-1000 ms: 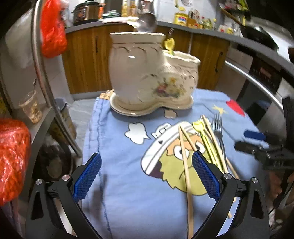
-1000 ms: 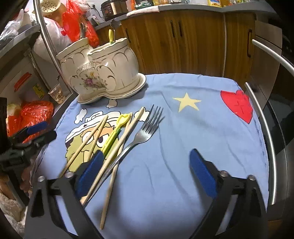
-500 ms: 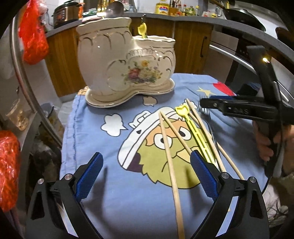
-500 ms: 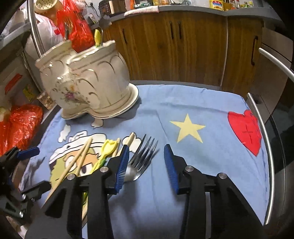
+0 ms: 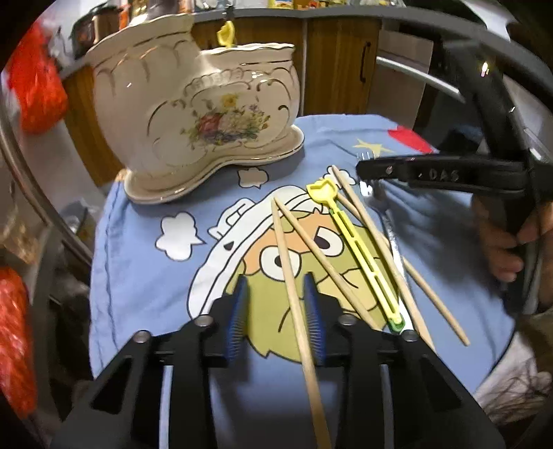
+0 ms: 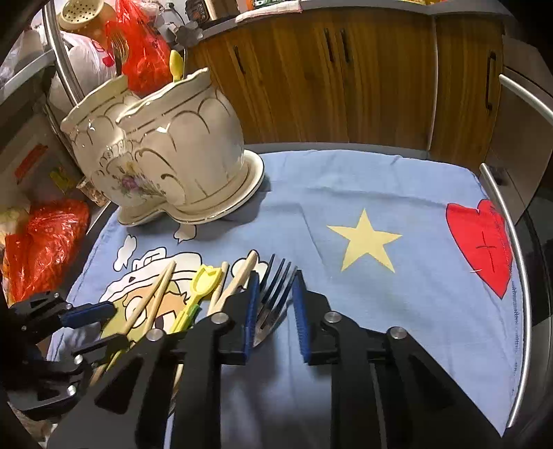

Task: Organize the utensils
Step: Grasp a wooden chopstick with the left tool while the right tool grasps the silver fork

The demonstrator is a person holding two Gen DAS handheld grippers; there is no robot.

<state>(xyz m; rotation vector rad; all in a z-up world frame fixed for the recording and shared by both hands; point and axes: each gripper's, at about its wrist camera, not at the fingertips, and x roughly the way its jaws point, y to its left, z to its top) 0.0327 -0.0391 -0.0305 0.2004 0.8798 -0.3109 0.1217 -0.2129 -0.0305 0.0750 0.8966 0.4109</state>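
Several wooden chopsticks (image 5: pixel 292 276), a yellow plastic pick (image 5: pixel 359 245) and a metal fork (image 6: pixel 274 293) lie on a blue cartoon cloth (image 6: pixel 363 193). A cream ceramic utensil holder (image 5: pixel 193 103) stands at the back, also seen in the right wrist view (image 6: pixel 162 152). My left gripper (image 5: pixel 276 312) is partly closed, its blue pads either side of one chopstick, with a gap. My right gripper (image 6: pixel 274 307) is partly closed around the fork's head, with a small gap on the right pad's side. The right gripper also shows in the left wrist view (image 5: pixel 363 171).
Wooden cabinets (image 6: pixel 345 69) run behind the table. Red plastic bags (image 6: pixel 41 241) lie at the left. A metal rail (image 6: pixel 518 276) curves along the table's right edge. A yellow utensil (image 5: pixel 226 32) stands in the holder.
Both grippers have narrowed and moved forward and down: the left one now straddles a chopstick, the right one straddles the fork's head.
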